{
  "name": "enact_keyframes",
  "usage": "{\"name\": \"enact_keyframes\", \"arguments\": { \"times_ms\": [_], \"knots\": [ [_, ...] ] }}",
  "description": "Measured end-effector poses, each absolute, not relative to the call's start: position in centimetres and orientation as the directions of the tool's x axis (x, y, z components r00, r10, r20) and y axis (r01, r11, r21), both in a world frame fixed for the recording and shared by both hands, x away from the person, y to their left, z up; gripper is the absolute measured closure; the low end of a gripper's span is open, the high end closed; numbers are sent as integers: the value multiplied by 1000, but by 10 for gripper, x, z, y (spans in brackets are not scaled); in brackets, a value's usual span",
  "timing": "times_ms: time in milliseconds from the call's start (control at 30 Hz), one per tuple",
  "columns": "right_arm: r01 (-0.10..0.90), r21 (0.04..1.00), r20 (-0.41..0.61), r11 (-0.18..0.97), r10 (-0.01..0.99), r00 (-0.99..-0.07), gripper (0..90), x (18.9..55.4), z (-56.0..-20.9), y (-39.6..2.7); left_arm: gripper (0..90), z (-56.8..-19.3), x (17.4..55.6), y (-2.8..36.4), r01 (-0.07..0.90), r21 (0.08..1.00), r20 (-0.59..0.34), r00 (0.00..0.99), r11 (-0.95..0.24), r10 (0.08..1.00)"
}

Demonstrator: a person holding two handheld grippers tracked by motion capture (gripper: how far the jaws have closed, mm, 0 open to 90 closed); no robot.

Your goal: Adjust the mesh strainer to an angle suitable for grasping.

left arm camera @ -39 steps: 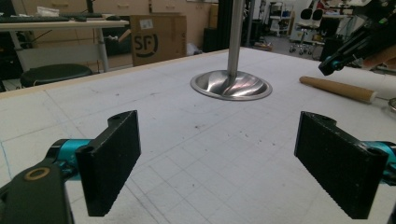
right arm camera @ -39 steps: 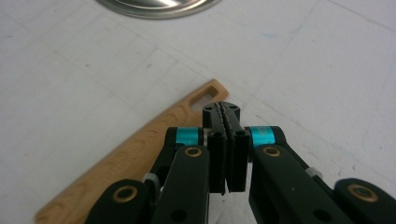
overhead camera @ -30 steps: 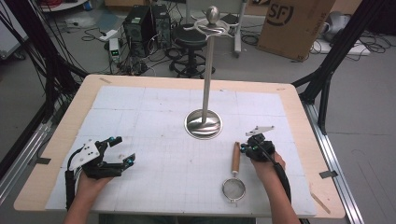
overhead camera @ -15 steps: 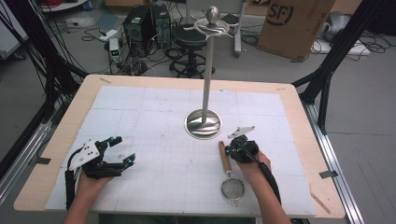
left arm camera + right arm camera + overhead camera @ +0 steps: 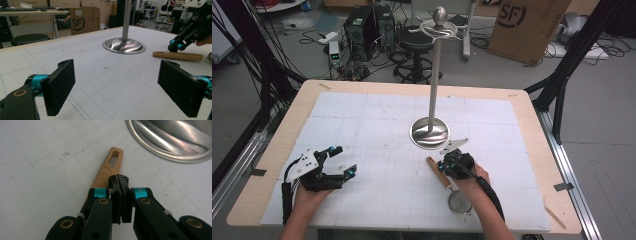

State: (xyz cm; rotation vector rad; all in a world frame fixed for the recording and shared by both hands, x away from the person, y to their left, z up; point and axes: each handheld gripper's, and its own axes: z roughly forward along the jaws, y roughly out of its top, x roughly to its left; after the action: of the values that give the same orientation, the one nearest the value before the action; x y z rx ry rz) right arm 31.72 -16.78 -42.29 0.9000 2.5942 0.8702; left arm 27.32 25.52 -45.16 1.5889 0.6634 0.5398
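A small mesh strainer with a wooden handle lies on the white gridded mat, near the front right. Its handle slants up and to the left toward the steel stand's round base. My right gripper is shut with nothing between its jaws. In the right gripper view its tips rest against the right side of the handle, near its slotted end. My left gripper stands open and empty at the front left, and in its own view it faces the base and the handle.
The stand's tall pole rises from mid-table to a hooked top. The wooden table edge frames the mat. Beyond the table are a stool, computer cases and a cardboard box.
My right gripper has moved left across the mat. The strainer's handle has swung left with it, while the mesh bowl stayed about where it was. The left gripper has not moved.
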Motion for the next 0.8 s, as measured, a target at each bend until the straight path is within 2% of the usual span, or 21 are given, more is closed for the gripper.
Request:
{"name": "enact_keyframes", "arguments": {
  "times_ms": [533,800],
  "knots": [
    [393,613,-35,685,521,-853,892,299,-421,-139,151,-452,273,255,108,992,-33,723,-65,690],
    [403,656,-20,638,548,-836,833,296,-414,-152,150,-452,273,255,108,992,-33,723,-65,690]
  ]
}}
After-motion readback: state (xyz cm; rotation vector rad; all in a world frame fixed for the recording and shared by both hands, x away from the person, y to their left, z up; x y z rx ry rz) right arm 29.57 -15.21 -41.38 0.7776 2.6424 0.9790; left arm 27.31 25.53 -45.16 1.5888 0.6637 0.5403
